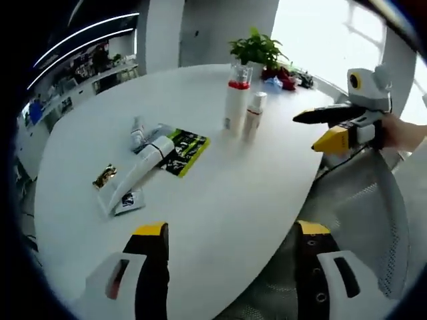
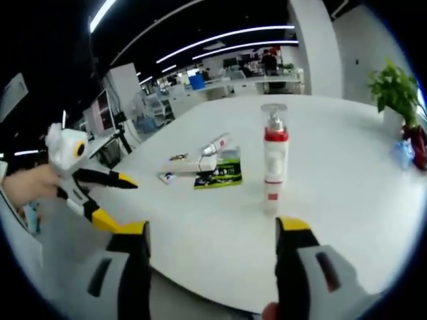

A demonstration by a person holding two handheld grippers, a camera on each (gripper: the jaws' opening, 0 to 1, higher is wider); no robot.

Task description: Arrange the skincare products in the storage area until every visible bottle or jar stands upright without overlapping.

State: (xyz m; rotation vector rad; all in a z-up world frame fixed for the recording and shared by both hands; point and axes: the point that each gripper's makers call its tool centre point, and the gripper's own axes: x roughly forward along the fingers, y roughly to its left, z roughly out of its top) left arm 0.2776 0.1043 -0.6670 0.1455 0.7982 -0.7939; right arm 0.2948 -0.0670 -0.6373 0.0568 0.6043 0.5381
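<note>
Right now both of my grippers hang over the near edge of the white table [image 1: 220, 193], and neither one has hold of anything.

Seen from the left gripper view, my left gripper [image 1: 230, 260] has its yellow-tipped jaws spread wide apart with only bare tabletop between them. Ahead of it and a little to its left lies a white tube [image 1: 137, 172] on its side, its end resting across a green and black packet [image 1: 185, 151]. Just beyond the tube lies a small silver tube [image 1: 138, 132], also flat. Nearer to me than the tube are a small gold sachet [image 1: 105, 177] and a small flat sachet [image 1: 130, 200] with a dark print. Further ahead stand two upright containers just beside each other: a tall pump bottle [image 1: 235, 100] with a red collar and clear cap, and a shorter white bottle [image 1: 253, 115] with a red band. Behind them sits a potted plant [image 1: 257, 48]. My right gripper [image 1: 333, 130] comes in from the right, off the table's edge, its jaws parted.

From the right gripper view, my right gripper [image 2: 213, 237] is likewise wide open and empty. The tall pump bottle [image 2: 274, 160] stands straight ahead, slightly right. The packet [image 2: 220, 175] and white tube [image 2: 190, 164] lie further off to its left. My left gripper [image 2: 110, 193] shows at the left, jaws apart.
</note>
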